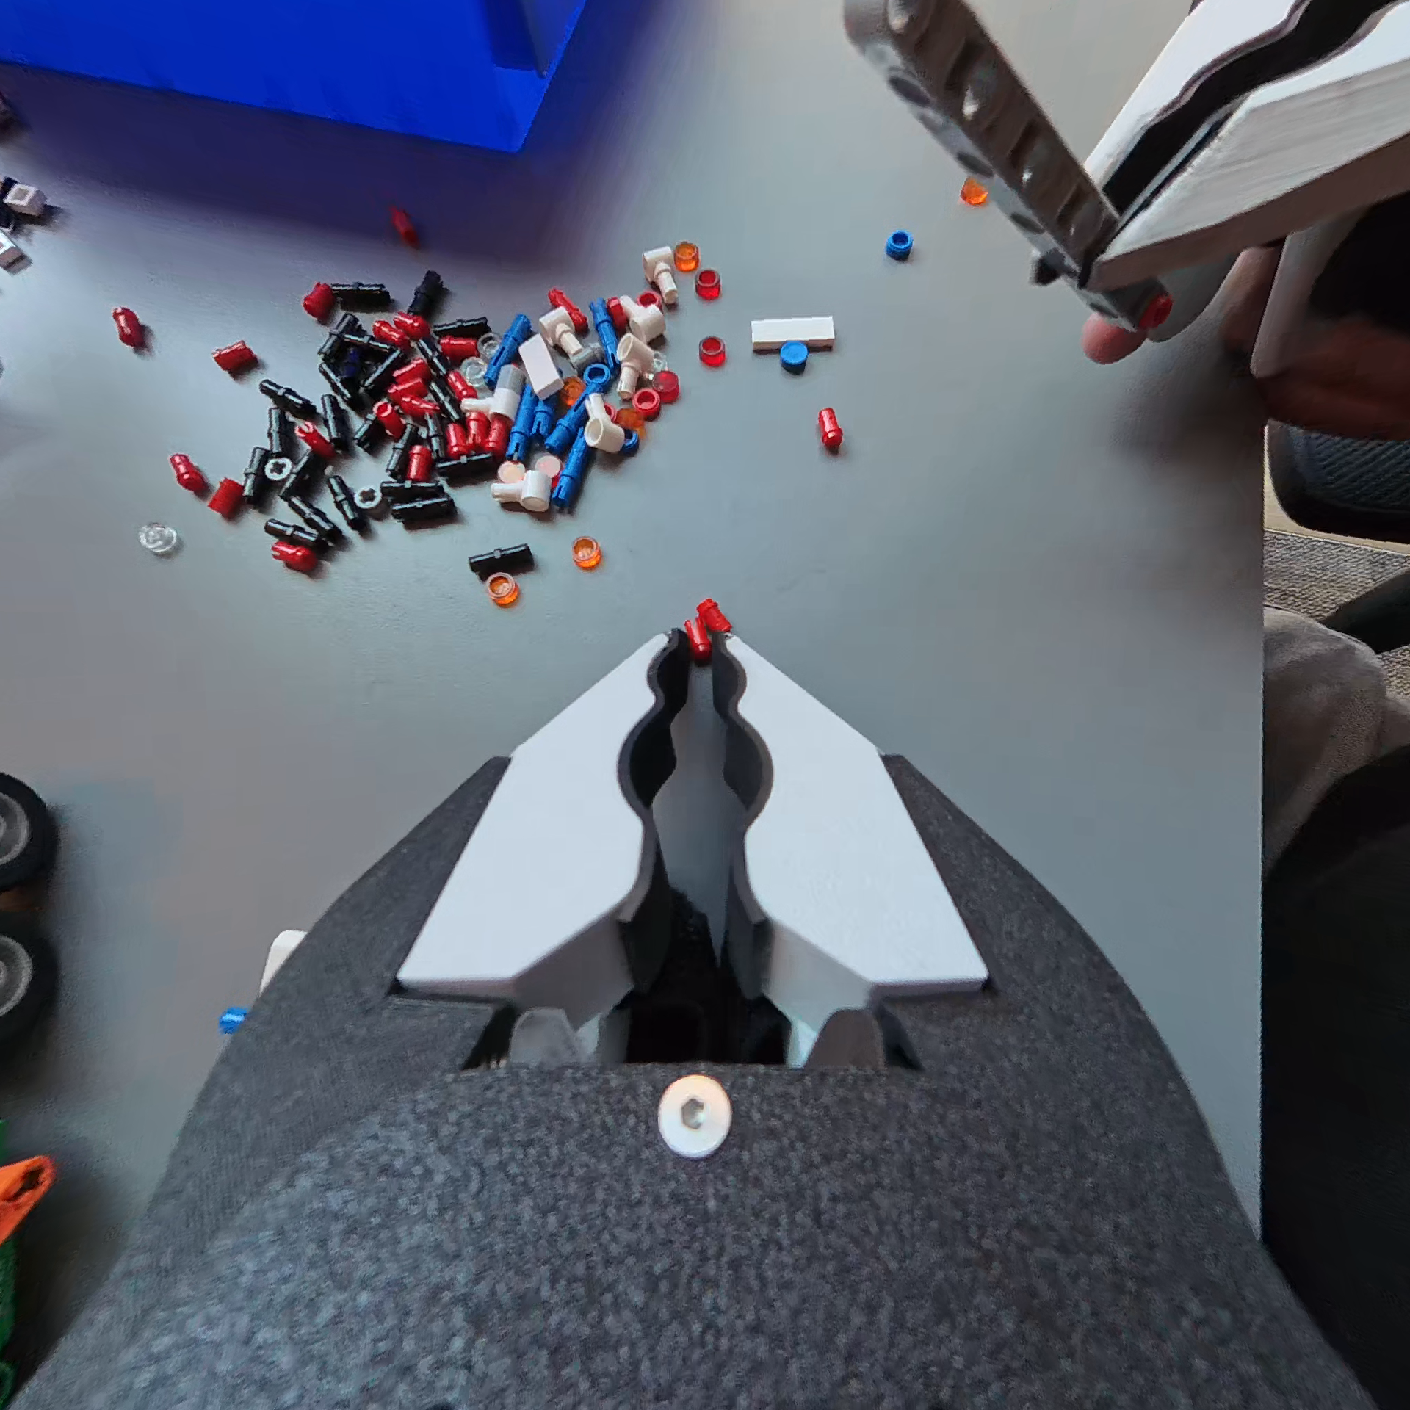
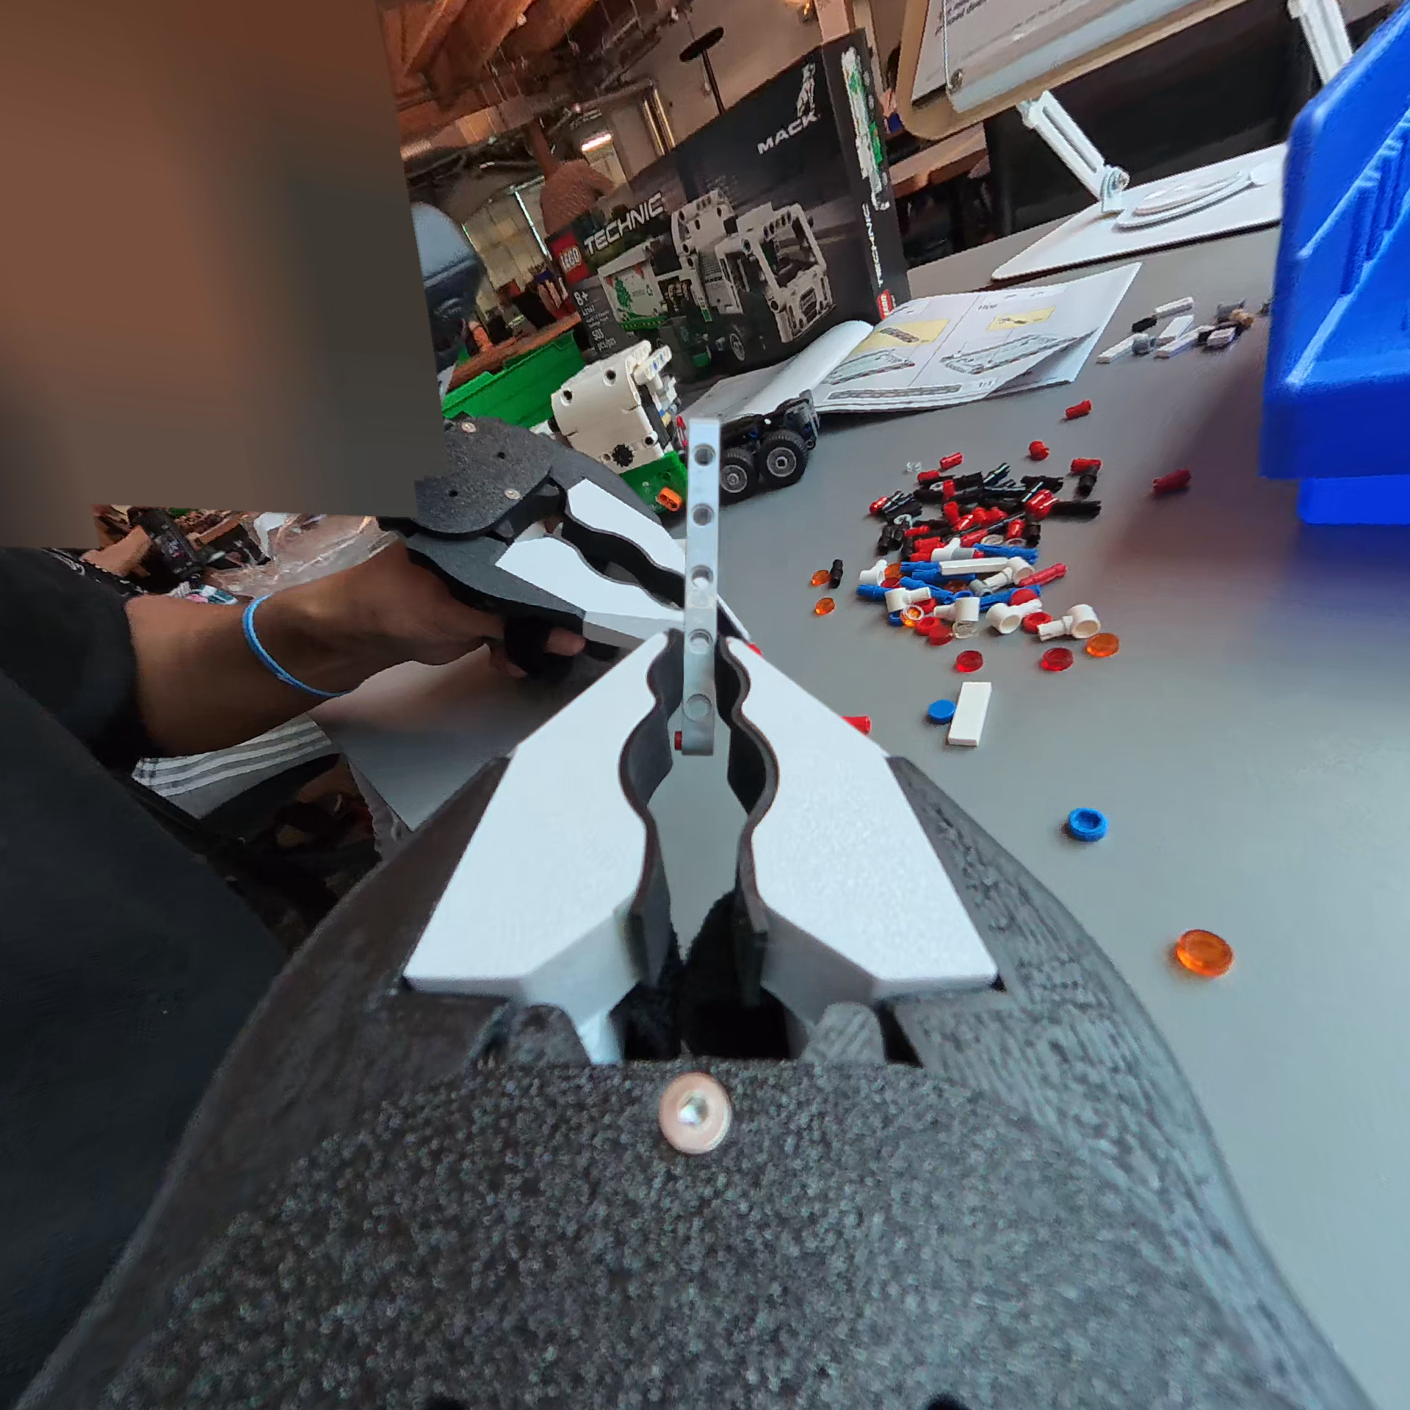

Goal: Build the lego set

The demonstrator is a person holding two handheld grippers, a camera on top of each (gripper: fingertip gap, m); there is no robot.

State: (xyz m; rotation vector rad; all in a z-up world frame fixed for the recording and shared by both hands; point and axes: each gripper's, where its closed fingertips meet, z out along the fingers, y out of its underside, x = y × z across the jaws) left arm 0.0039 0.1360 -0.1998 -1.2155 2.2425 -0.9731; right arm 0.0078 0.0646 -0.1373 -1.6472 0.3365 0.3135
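My left gripper (image 1: 698,637) is shut on a small red pin (image 1: 698,637) at its fingertips; a second red pin (image 1: 715,614) lies against it just beyond, above the grey table (image 1: 992,610). My right gripper (image 2: 696,648) is shut on a long grey beam with holes (image 2: 702,549), which stands upright; a red pin (image 2: 678,738) sits in its lower end. The right gripper also shows in the left wrist view (image 1: 1099,259), at the top right, with the beam (image 1: 984,114). The left gripper shows in the right wrist view (image 2: 610,587), held by a hand just behind the beam.
A pile of red, black, blue and white pins and connectors (image 1: 458,397) lies on the table, with round studs and a white tile (image 1: 792,333) nearby. A blue bin (image 2: 1343,305), a partly built truck (image 2: 648,435), an open instruction booklet (image 2: 954,343) and the set's box (image 2: 732,252) stand farther back. About 10 cm separates my left fingertips from my right. Between my right fingertips and the white tile (image 1: 792,333) there is roughly 8 cm. It turns up in the right wrist view (image 2: 960,710) as well.
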